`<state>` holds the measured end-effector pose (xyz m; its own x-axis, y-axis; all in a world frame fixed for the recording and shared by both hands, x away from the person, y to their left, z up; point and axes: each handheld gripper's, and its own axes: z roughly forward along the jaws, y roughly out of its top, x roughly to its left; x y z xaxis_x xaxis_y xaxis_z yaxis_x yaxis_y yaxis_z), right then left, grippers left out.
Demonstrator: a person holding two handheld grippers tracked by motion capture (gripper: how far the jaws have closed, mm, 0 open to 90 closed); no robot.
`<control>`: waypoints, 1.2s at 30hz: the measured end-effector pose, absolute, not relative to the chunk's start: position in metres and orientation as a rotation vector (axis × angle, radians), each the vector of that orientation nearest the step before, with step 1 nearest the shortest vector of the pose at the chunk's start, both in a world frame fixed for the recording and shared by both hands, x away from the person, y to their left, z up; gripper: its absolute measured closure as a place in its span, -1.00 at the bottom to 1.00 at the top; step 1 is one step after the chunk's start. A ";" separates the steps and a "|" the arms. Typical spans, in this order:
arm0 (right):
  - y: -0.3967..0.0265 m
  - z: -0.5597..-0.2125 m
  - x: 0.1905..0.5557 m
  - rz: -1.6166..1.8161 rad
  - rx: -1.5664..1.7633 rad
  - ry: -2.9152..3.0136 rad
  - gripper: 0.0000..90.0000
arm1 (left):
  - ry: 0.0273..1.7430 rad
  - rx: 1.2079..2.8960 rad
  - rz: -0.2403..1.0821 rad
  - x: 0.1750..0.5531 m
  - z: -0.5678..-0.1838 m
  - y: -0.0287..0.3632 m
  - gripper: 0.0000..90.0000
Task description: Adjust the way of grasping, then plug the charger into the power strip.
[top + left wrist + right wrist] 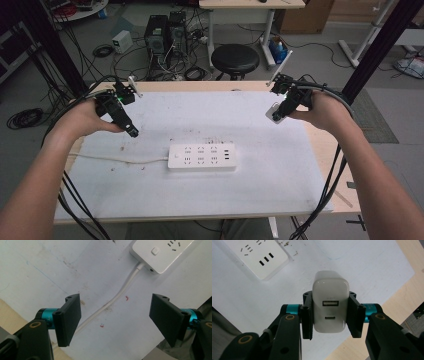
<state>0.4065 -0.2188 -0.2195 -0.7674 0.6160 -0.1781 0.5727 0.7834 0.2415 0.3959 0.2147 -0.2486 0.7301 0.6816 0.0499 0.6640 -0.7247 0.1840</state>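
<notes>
1. Charger point(330, 302) sits clamped between the right gripper point(330, 312) fingers point(354, 315), above the desk point(280, 165).
2. Left gripper point(116, 317) fingers point(68, 318) stand wide with nothing between them; power strip point(202, 156) lies beyond them.

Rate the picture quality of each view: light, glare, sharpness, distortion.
High view: dim, even light, soft detail, table edges bowed by the wide lens, faint shadow under the white rectangular power strip. Left gripper view: bright white tabletop, crisp, little shadow. Right gripper view: sharp close up, soft glare on the glossy white plastic USB charger, tabletop nearly washed out.
</notes>
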 end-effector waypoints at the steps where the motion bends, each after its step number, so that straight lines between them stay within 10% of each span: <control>1: -0.218 -0.219 0.406 0.249 0.928 2.726 0.38 | 1.102 2.763 0.178 0.395 -0.248 0.215 -0.43; 36: -0.184 -0.230 0.419 0.233 0.745 2.806 0.38 | 1.058 2.731 0.199 0.388 -0.250 0.215 -0.54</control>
<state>0.4185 -0.1836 -0.2304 -0.8446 0.5048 -0.1782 0.4685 0.8581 0.2103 0.3881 0.2146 -0.2499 0.7339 0.6773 0.0510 0.6496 -0.7218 0.2389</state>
